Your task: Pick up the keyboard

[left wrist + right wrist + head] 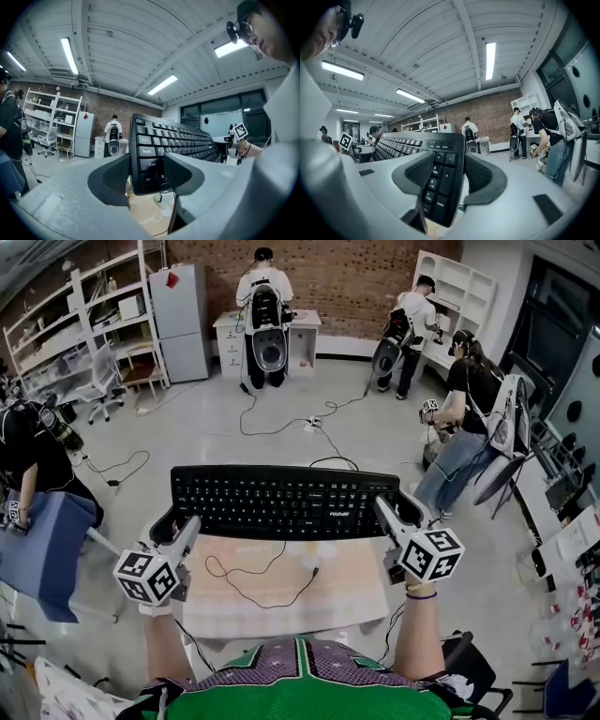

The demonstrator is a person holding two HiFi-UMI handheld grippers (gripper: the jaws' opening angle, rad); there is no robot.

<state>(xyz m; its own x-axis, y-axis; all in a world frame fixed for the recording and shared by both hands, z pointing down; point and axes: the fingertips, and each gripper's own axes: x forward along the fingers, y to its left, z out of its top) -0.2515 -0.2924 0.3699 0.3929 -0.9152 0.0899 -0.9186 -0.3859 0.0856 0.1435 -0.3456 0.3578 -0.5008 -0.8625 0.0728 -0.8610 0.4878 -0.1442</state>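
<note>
A black full-size keyboard (284, 501) is hanging crosswise, blocking the way forward; its thin black cable (246, 594) is looping over the pale tabletop (356, 601) beneath. A blue fabric-covered seat (42, 554) is crowding the left side.

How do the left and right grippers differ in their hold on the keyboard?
The left gripper clamps the keyboard at its Ctrl end; the right gripper clamps the number-pad end. In the head view the left gripper sits slightly lower than the right gripper. Both are shut on it, above the table.
</note>
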